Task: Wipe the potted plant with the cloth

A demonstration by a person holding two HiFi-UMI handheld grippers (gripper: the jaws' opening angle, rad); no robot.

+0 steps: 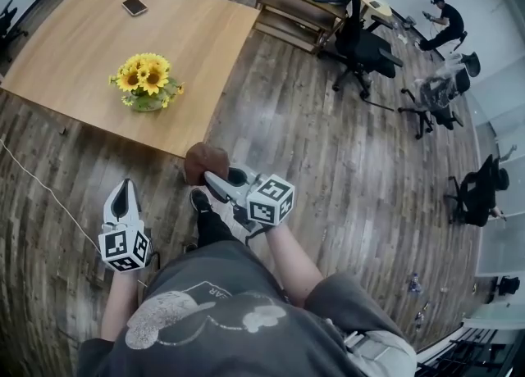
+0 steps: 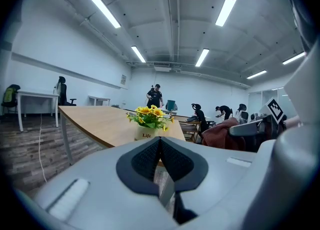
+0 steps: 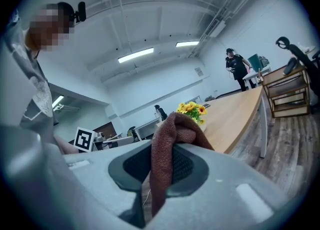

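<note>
A potted plant (image 1: 146,80) with yellow sunflowers stands near the front edge of the wooden table (image 1: 90,39); it also shows as the potted plant (image 2: 148,122) and the potted plant (image 3: 193,110). My right gripper (image 1: 212,175) is shut on a reddish-brown cloth (image 1: 203,161), a fold of the cloth (image 3: 169,149) pinched between its pads. The right gripper (image 3: 161,164) points toward the table, short of its edge. My left gripper (image 1: 123,197) hangs lower left over the floor, jaws pressed together with nothing between them. The left gripper (image 2: 160,160) faces the plant.
A dark phone (image 1: 134,6) lies at the table's far side. A wooden shelf (image 1: 297,2) and office chairs (image 1: 365,43) stand to the right, with people seated or standing beyond. A white cable (image 1: 37,183) runs over the plank floor at left.
</note>
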